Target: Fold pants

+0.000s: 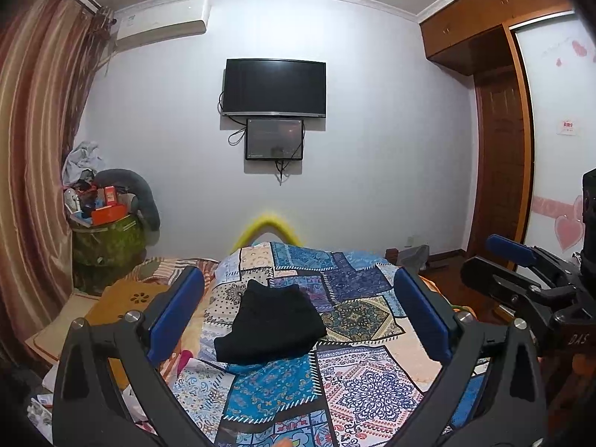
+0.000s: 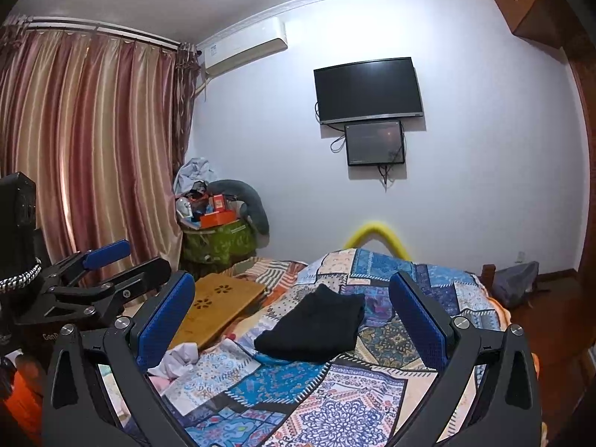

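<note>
Patchwork bedspread (image 1: 357,383) carries folded black pants (image 1: 272,326) — long axis running away; both hand-held grippers spread, empty.

The far wall (image 1: 372,130) was pale and plain, with a dark television (image 1: 274,87) mounted on it and a smaller dark screen (image 1: 273,139) just below, cables hanging from both. A white air conditioner (image 1: 164,24) sat high near the ceiling corner, beside striped reddish curtains (image 2: 85,149) that covered the window side. In that corner stood a green container (image 1: 108,240) heaped with boxes and cloth, a grey cushion (image 1: 143,195) curving over it. A wooden wardrobe (image 1: 495,11) and a dark door (image 1: 499,164) filled the other side. The bed (image 1: 365,372) carried a patchwork cover of blue and beige, with a wooden lap tray (image 2: 219,309) lying beside it.
</note>
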Demonstrator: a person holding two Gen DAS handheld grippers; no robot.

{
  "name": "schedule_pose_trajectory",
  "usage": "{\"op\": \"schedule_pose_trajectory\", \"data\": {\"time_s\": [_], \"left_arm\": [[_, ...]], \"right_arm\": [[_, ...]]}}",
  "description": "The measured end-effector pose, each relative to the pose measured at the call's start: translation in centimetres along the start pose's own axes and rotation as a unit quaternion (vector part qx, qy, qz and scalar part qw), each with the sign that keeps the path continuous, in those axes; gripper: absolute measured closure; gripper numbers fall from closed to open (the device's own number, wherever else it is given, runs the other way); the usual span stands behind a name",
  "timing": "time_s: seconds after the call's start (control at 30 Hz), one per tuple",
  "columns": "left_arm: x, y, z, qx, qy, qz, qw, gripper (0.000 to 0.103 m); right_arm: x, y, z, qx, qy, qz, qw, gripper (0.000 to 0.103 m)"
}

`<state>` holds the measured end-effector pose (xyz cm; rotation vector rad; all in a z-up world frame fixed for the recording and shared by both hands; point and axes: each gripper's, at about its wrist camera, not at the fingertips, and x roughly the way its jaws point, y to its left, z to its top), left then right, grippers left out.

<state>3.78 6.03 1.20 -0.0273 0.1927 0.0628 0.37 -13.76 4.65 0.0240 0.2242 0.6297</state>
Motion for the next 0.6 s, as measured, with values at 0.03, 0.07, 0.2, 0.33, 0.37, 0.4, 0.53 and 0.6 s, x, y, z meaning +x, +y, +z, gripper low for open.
{"op": "schedule_pose_trajectory", "data": {"time_s": [0.03,0.07,0.2,0.33,0.37,0.4,0.53,0.6], "left_arm": [[0.0,0.0,0.0,0.0,0.001,-0.001,1.0,0.0],[0.0,0.0,0.0,-0.001,0.003,-0.002,1.0,0.0],[0.2,0.3,-0.1,-0.008,0.008,-0.005,0.9999,0.0],[0.5,0.4,-0.1,-0.009,0.012,-0.003,0.9999,0.0],[0.5,0.4,-0.1,-0.01,0.012,-0.003,0.9999,0.0],[0.6,0.4,-0.2,-0.01,0.012,-0.004,0.9999,0.0],[1.2,0.7,-0.5,-0.019,0.025,-0.011,0.9994,0.0],[1.4,0.9,-0.6,-0.021,0.028,-0.008,0.9993,0.0]], "right_arm": [[0.0,0.0,0.0,0.0,0.0,0.0,1.0,0.0],[0.0,0.0,0.0,0.001,0.0,0.0,1.0,0.0],[0.1,-0.1,0.0,0.001,0.0,0.0,1.0,0.0],[0.2,0.0,-0.1,0.002,0.003,-0.003,1.0,0.0],[0.3,0.0,-0.1,0.002,0.004,-0.003,1.0,0.0],[0.3,0.0,-0.1,0.003,0.005,-0.003,1.0,0.0],[0.3,0.0,-0.1,0.009,0.005,0.0,1.0,0.0],[0.3,0.0,0.0,0.007,0.005,-0.001,1.0,0.0]]}}
